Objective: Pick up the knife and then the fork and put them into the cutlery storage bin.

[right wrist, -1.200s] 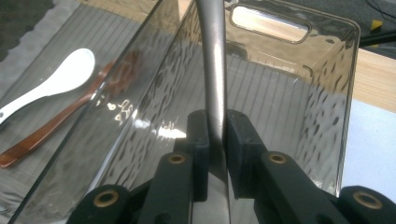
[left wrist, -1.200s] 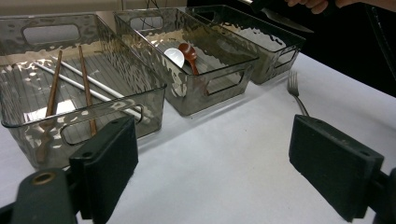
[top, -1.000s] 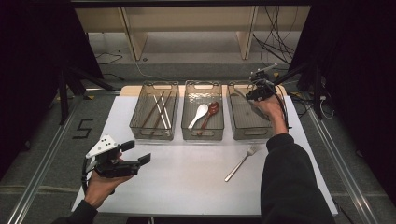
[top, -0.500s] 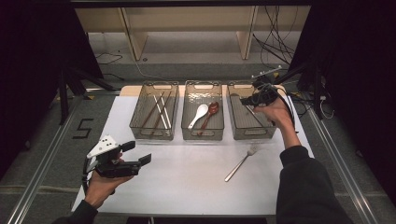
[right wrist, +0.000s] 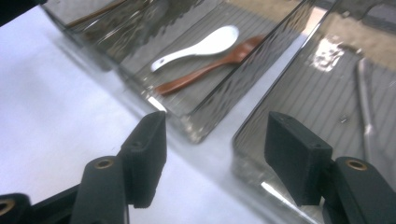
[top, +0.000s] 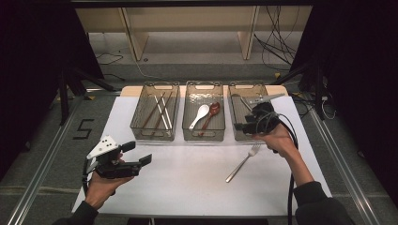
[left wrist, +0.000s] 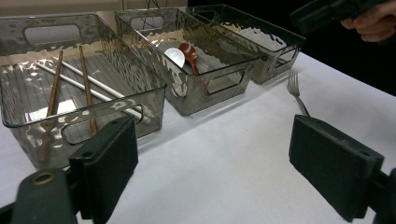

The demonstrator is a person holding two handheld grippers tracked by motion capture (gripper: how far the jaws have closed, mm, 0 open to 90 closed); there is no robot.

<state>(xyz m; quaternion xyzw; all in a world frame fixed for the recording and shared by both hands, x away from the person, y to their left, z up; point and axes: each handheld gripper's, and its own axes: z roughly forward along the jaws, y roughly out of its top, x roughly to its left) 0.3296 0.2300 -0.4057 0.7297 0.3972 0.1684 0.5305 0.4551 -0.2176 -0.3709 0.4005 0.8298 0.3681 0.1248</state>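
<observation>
High view: the fork point(top: 243, 162) lies loose on the white table point(top: 187, 187) toward its right edge, tines pointing at the near end of the right bin point(top: 244, 89), just in front of it. The right gripper point(top: 248, 123) hovers over that bin's near end, above and beyond the fork, not touching it; its jaws have just been opening and stand wide with nothing between them. A utensil already lies in this bin. The middle bin point(top: 203, 87) holds a white spoon point(top: 199, 115) and a brown spoon point(top: 211, 112); the left bin point(top: 155, 89) holds chopsticks point(top: 159, 110). Near the table's left front corner, the left gripper point(top: 136, 153) is held level, jaws spread wide and empty, well apart from the fork.
</observation>
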